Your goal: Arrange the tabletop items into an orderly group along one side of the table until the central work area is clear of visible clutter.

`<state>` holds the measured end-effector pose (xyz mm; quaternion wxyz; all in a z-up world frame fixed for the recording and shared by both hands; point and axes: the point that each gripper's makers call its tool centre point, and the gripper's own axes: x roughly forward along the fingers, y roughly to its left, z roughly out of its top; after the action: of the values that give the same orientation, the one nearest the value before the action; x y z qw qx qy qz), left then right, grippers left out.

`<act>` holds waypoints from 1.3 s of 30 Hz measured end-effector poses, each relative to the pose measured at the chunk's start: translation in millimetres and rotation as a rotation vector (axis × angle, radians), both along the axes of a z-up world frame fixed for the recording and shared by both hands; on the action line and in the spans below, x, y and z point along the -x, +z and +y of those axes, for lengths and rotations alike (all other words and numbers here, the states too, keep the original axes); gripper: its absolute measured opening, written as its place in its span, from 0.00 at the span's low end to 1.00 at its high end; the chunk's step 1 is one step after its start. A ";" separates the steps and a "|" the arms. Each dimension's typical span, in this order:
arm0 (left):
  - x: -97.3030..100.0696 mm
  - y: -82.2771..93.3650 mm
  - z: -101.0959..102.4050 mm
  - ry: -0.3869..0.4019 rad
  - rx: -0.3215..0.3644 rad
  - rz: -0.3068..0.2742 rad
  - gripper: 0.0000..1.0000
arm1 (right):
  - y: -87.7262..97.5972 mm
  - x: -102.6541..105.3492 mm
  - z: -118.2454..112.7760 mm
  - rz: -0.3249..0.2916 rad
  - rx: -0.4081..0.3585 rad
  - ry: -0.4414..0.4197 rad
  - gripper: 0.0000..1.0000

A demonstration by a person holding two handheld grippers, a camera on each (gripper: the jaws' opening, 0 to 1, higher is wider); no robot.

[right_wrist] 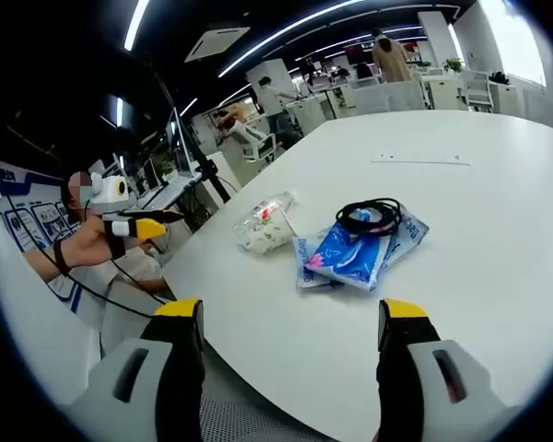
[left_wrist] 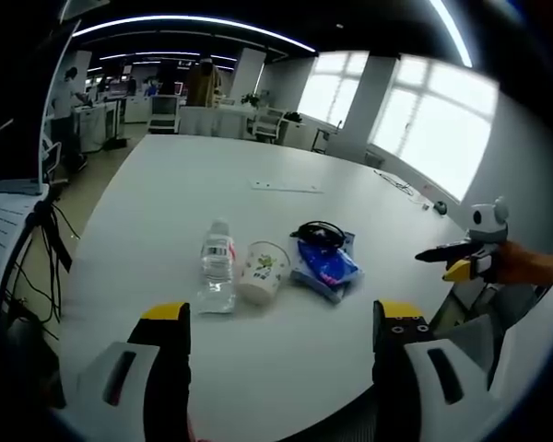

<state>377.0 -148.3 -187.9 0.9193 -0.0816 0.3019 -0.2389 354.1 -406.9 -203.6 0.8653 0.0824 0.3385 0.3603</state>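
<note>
Nearest in the left gripper view, the left gripper point(left_wrist: 281, 354) is seen with its two yellow-tipped jaws spread wide apart and nothing held between them; the pale table point(left_wrist: 166, 184) lies beneath and beyond them. Nearest in the right gripper view, the right gripper point(right_wrist: 290, 354) is likewise shown spread, its jaws apart and empty, poised over the table's near edge.

Just past the left jaws, three items are grouped in a row on the table. A clear water bottle point(left_wrist: 217, 267) stands upright; a paper cup point(left_wrist: 263, 272) with a printed pattern is set just beside it, and whether the two touch cannot be told. A blue packet point(left_wrist: 324, 267) lies flat near the cup, and a coil of black cable point(left_wrist: 320, 232) rests on its far end.

In the right gripper view the same group is seen from another side: the blue packet and the cable lie nearer, the bottle and cup behind them toward the table's edge.

Farther along the table a thin white strip point(left_wrist: 286, 187) lies flat, well apart from the group.

At the far right of the left gripper view, the other gripper is seen held in a hand point(left_wrist: 525, 262) beside the table's edge. Desks, chairs and standing persons are visible in the background.
</note>
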 end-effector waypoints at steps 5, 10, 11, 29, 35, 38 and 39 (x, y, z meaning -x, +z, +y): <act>-1.8 -0.7 1.3 0.001 -0.001 0.000 0.83 | -0.2 0.0 -0.2 0.003 0.003 -0.002 0.77; -4.0 -2.7 1.5 0.000 0.002 0.003 0.82 | -0.7 -0.2 -0.7 0.005 0.005 -0.005 0.76; -5.0 -3.1 1.5 0.000 0.003 0.004 0.82 | -0.9 -0.1 -1.1 0.007 0.006 -0.007 0.76; -22.6 -9.9 6.2 -0.002 -0.003 0.027 0.81 | -6.7 2.5 -5.3 0.027 -0.007 -0.040 0.75; -32.5 -11.9 7.6 -0.004 -0.012 0.034 0.79 | -8.6 3.2 -6.2 0.034 -0.010 -0.050 0.75; -39.9 -14.7 9.0 -0.002 -0.016 0.038 0.79 | -10.2 3.8 -6.6 0.037 -0.011 -0.053 0.75; -41.9 -15.4 9.3 -0.001 -0.015 0.040 0.79 | -10.7 4.3 -6.8 0.038 -0.012 -0.055 0.75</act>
<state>419.0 -138.9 -203.2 0.9136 -0.0792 0.3221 -0.2354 349.8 -413.7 -214.3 0.8679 0.1037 0.3504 0.3366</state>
